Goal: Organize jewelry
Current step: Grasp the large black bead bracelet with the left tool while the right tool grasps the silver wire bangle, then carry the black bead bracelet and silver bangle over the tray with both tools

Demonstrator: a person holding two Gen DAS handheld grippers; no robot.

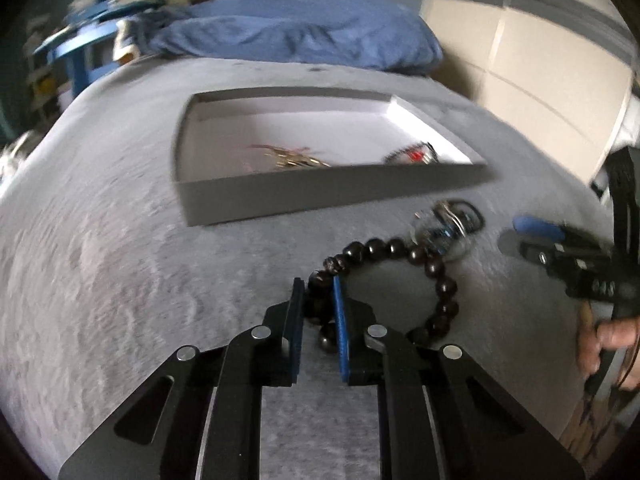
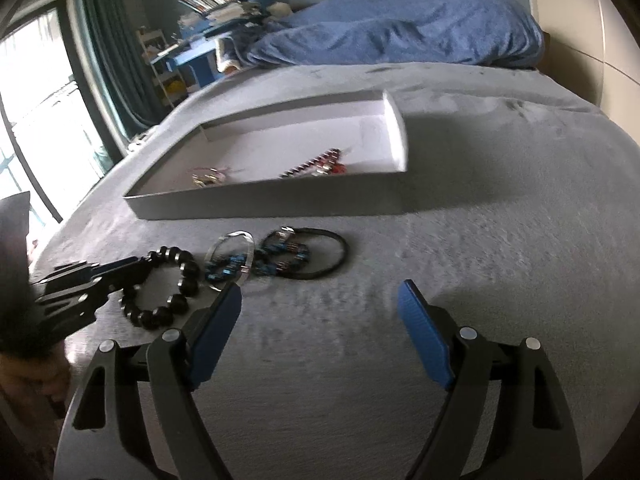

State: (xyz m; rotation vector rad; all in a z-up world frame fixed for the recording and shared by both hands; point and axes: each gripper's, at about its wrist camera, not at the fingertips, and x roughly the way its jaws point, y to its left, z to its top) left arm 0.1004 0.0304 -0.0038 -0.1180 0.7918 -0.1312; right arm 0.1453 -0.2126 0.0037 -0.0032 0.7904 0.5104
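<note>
A black bead bracelet [image 1: 434, 268] [image 2: 184, 272] lies on the grey bed cover in front of a shallow grey tray [image 1: 320, 196] [image 2: 260, 204] with a white inside. My left gripper [image 1: 318, 282] [image 2: 146, 259] is shut on the near-left part of the bracelet, with beads pinched between its blue pads. Over bare cover to the right, my right gripper [image 2: 320, 286] [image 1: 520, 240] stands open and holds nothing. The tray holds a gold and red piece [image 1: 292, 158] [image 2: 208, 176] and a dark beaded piece with red [image 1: 414, 156] [image 2: 320, 166].
Beside the bracelet lie a silver bangle [image 2: 251, 250], a blue beaded piece [image 2: 224, 270] and a black cord loop [image 2: 340, 254], seen tangled together as a cluster [image 1: 444, 228]. A blue duvet [image 1: 300, 32] [image 2: 400, 24] is bunched behind the tray. A hand [image 1: 612, 336] grips the right tool.
</note>
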